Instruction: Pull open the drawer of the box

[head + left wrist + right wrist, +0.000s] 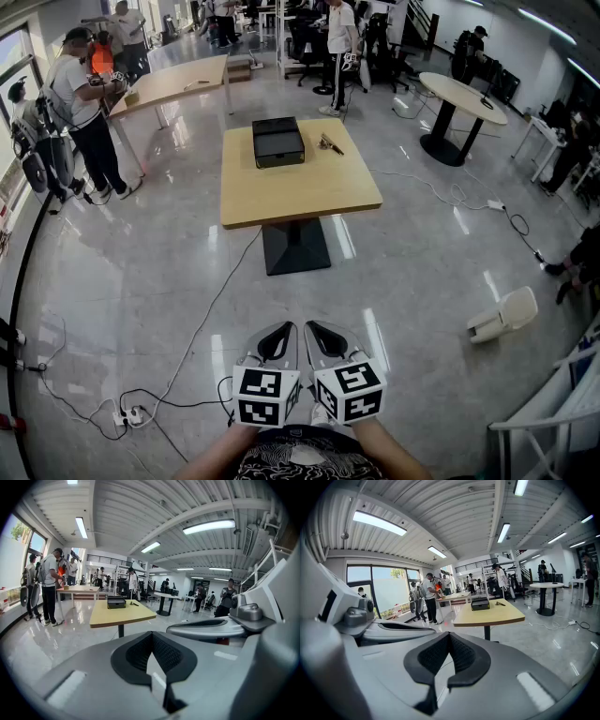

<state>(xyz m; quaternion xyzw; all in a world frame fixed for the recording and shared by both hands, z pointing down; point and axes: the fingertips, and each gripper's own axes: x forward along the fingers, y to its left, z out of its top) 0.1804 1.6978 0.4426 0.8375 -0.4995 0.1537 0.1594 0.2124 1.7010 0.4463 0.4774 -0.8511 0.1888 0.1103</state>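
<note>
Hanging low and side by side, the left gripper (281,328) and the right gripper (315,326) almost touch each other. Both have their jaws pressed together at the tips, with nothing between them. Straight ahead of both tools and well apart from them, the black box (278,142) sits toward the far edge of the wooden table (300,192). A small dark object (330,143) lies near the box, on the right gripper's side. Neither tool is touching the box.
</note>
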